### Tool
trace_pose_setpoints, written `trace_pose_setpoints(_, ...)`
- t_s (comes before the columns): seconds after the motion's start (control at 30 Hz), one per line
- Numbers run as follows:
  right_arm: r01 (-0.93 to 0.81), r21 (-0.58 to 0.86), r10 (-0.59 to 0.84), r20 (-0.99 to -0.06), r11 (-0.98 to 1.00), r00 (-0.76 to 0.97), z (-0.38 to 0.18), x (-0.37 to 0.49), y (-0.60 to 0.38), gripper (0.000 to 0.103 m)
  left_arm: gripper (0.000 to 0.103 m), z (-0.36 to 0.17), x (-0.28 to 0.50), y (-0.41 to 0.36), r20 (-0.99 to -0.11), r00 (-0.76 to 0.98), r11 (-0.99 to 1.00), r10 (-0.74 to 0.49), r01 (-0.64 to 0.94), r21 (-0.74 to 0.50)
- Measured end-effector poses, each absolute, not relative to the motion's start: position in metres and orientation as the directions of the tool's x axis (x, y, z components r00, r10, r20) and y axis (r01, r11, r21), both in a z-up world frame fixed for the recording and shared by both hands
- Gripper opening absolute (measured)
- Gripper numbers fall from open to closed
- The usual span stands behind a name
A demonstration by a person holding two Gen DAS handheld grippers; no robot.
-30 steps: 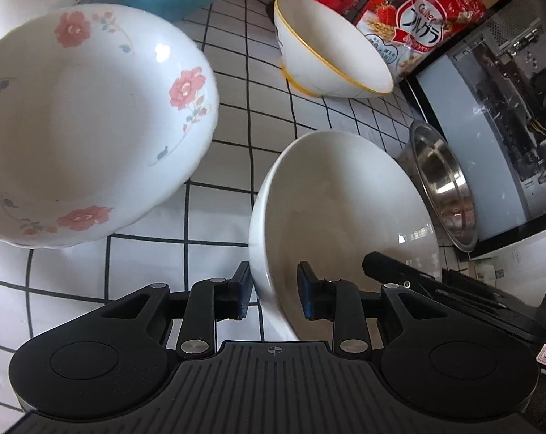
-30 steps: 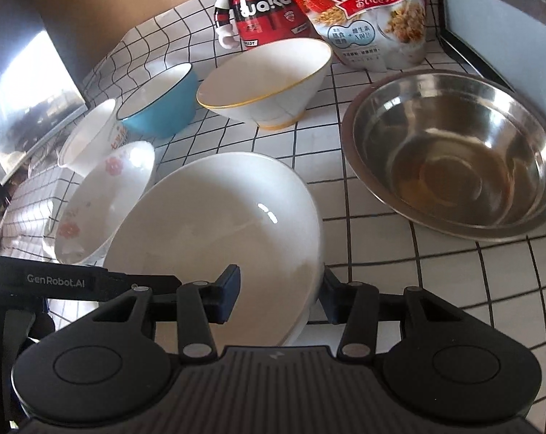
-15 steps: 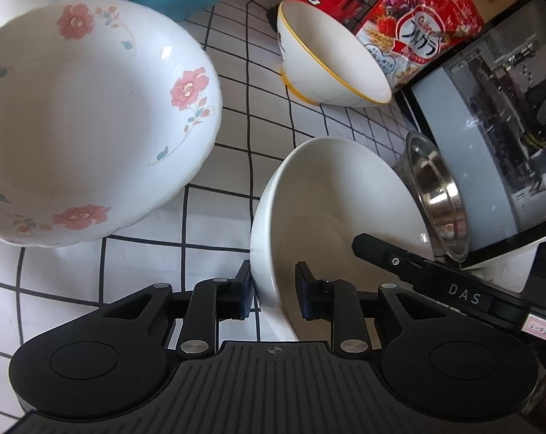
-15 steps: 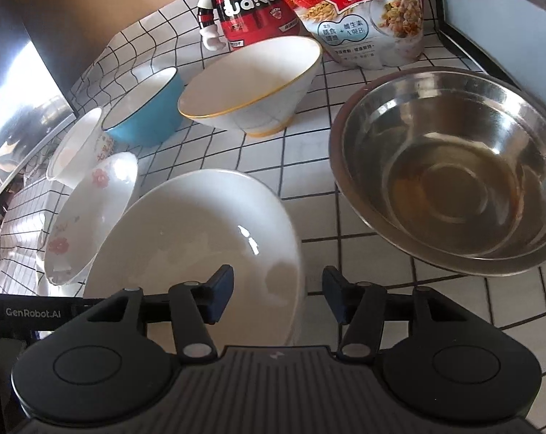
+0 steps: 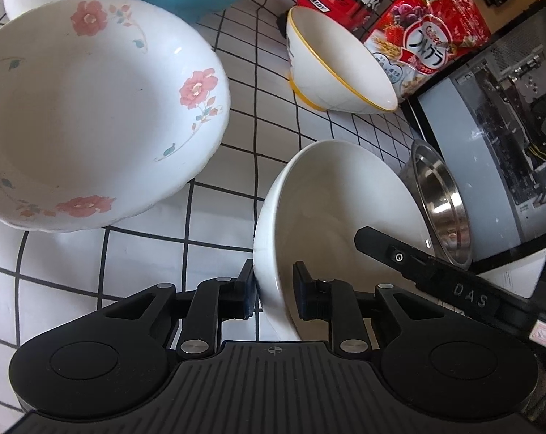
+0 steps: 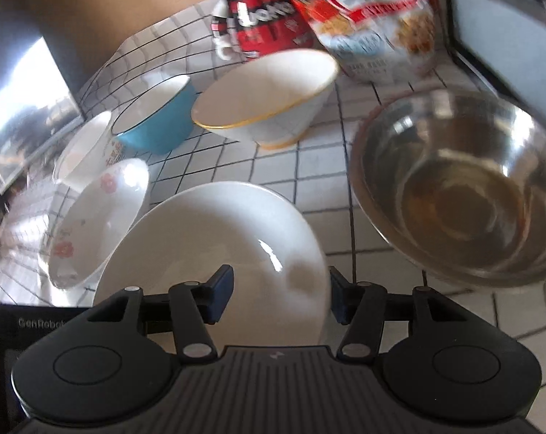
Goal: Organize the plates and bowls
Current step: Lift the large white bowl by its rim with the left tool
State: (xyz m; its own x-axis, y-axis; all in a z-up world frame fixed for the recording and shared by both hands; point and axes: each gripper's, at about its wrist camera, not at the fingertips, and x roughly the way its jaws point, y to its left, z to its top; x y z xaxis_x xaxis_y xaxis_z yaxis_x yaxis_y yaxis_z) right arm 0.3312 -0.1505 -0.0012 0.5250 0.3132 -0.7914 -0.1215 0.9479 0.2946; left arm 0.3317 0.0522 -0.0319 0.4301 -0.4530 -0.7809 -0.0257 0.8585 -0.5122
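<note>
- Since the earlier frame, left gripper (image 5: 273,289) jaws are closing across the plain white bowl (image 5: 338,217) rim.
- Right gripper (image 6: 280,298) jaws are opening, straddling the opposite rim, pads clear.
- Bowl sits mid-surface, nearer the left gripper.

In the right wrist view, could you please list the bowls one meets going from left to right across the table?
Small white printed bowl → floral bowl → blue bowl → plain white bowl → yellow-rimmed bowl → steel bowl.
</note>
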Motion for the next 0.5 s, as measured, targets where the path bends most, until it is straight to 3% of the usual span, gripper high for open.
trace_pose_setpoints(0.1,-0.150,0.271,0.309,-0.801,0.951,0.513,0.000,0.333,-0.146,0.061,0.023,-0.033,0.331,0.054,-0.781,0.432,0.851,-0.450,-0.056,-0.522)
trace_pose_setpoints(0.23,-0.161,0.346,0.379,-0.788,0.924,0.485,-0.003,0.337,-0.157,0.061,0.023,-0.033,0.333,0.056,-0.781,0.426,0.841,-0.457,-0.080,-0.536)
trace_pose_setpoints(0.37,-0.119,0.426,0.433,-0.789,0.897,0.437,-0.011,0.345,-0.169,0.051,0.023,-0.031,0.337,0.053,-0.797,0.408,0.851,-0.446,-0.082,-0.518)
trace_pose_setpoints(0.5,-0.094,0.455,0.451,-0.793,0.886,0.410,-0.011,0.343,-0.176,0.049,0.023,-0.027,0.339,0.043,-0.821,0.395,0.876,-0.412,-0.074,-0.476)
